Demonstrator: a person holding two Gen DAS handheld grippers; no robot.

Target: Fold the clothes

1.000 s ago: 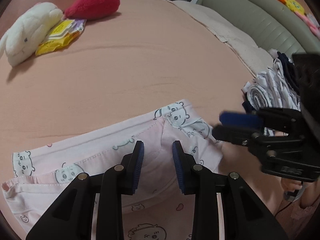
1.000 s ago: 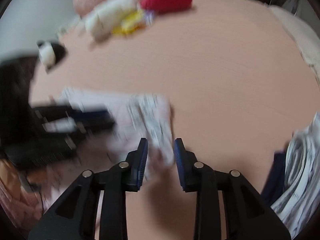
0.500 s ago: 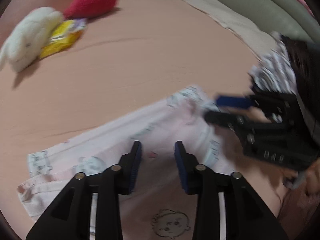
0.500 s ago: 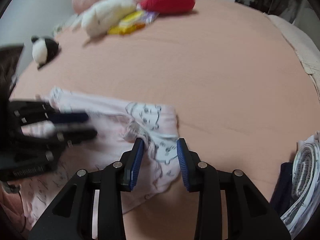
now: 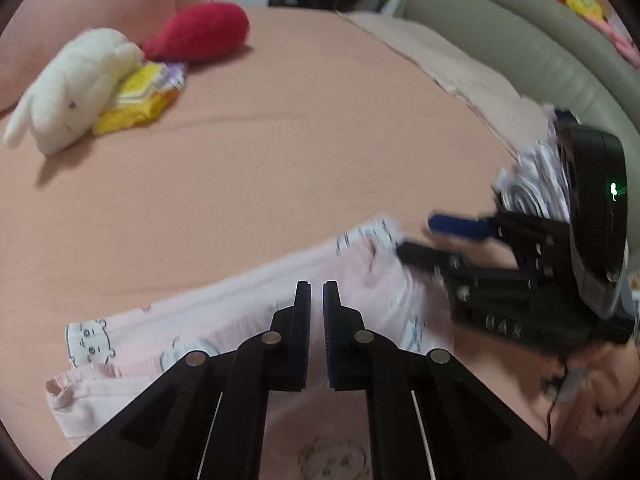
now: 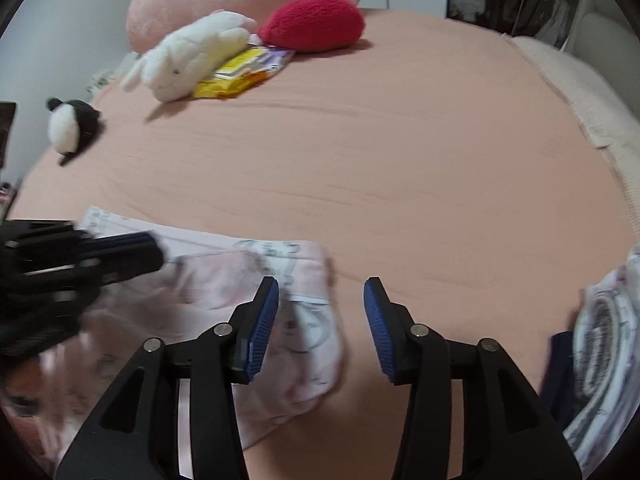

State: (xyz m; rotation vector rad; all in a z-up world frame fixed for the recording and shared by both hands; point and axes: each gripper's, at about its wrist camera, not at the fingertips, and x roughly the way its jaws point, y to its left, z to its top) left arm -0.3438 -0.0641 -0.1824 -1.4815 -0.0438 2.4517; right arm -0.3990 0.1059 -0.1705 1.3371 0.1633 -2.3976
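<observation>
Left tongs (image 5: 316,304) pinch the pink garment (image 5: 240,312); right tongs (image 6: 320,300) gape over it.

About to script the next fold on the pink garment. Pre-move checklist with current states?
1. Left gripper closed on garment: cannot tell, jaws nearly shut, cloth pinch not visible.
2. Right gripper open: ok.
3. Right gripper over the garment edge: ok.
4. Sheet beyond the garment clear for folding: ok.
5. Clothes pile apart from the garment: ok.
6. Image sharp: not ok, motion blur.
</observation>
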